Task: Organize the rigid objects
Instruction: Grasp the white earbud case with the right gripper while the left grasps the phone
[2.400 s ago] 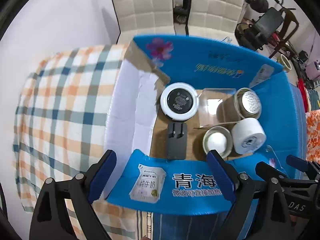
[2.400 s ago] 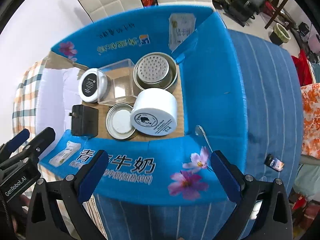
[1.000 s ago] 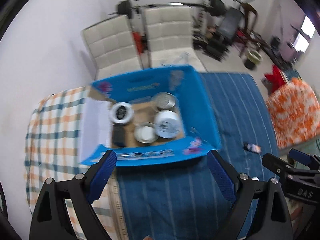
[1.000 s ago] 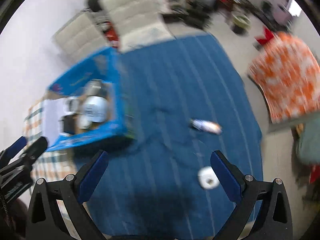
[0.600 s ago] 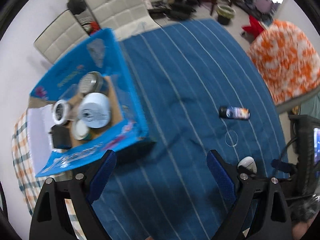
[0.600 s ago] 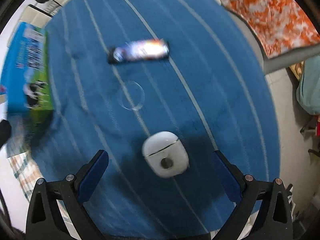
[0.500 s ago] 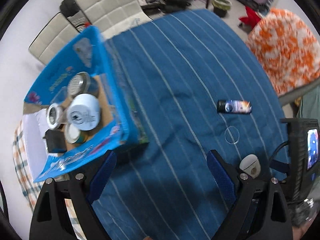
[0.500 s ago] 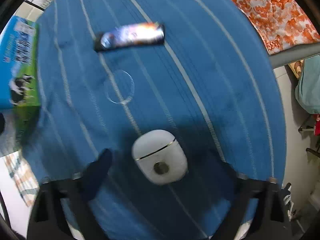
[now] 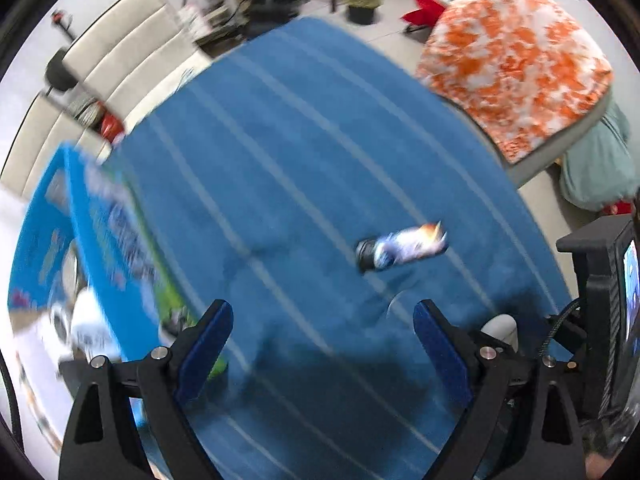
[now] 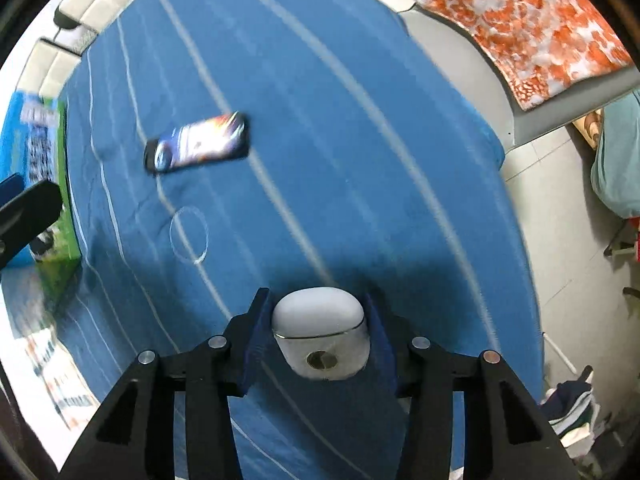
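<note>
Right wrist view — right tongs (image 10: 318,334) clamped on white case (image 10: 320,320), left tongs (image 9: 320,344) spread, over blue striped cloth (image 10: 320,120).

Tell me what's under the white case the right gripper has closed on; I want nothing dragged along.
The white case sits between the right gripper pads on the blue striped cloth. Only cloth shows around it; its underside is hidden.

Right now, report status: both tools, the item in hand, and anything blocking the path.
Right tool shut on white earbud case. Left tool open, empty, over blue striped cloth. Small dark printed packet and clear ring lie loose on cloth, clear of the tools.
</note>
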The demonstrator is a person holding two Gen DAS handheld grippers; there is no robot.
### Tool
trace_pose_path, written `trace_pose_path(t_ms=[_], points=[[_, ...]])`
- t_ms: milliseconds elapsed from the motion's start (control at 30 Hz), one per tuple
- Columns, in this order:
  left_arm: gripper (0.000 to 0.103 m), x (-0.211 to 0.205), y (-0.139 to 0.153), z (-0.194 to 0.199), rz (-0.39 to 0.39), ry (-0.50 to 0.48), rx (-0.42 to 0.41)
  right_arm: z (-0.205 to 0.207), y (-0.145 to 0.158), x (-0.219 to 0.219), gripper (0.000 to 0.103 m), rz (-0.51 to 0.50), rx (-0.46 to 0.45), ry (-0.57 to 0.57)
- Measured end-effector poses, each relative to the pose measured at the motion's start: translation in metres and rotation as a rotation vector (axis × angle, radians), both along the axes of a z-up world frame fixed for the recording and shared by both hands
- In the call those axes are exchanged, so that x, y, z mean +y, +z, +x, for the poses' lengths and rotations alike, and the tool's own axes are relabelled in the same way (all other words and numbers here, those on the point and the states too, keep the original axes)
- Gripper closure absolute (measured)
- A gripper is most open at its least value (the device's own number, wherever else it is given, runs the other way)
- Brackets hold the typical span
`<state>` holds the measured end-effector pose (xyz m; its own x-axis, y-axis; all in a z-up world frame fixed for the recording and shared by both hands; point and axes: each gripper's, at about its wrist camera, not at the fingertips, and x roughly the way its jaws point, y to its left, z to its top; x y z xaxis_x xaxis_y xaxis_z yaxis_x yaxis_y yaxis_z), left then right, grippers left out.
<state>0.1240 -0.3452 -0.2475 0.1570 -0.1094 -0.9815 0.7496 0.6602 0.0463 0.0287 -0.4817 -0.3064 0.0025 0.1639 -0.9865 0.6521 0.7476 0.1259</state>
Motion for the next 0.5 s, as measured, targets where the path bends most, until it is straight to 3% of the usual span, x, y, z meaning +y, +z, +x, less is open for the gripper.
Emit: trace_pose_path(t_ms=[267,400,500], points=[[0.01,-0.037,-0.007,0.011,-0.059,-0.184,0.025,-0.01,0.003,-0.032,0.054,0.013,-0.048,-0.063],[0.011,-0.057,-0.044,0.004,0.061,-0.307,0.017,-0.01,-0.003,-0.033,0.054,0.019,-0.044,-0.057],[0.023,-0.069,-0.075,-0.005,0.145,-0.394,0.042,-0.008,-0.005,-0.033,0.054,0.016,-0.04,-0.042]])
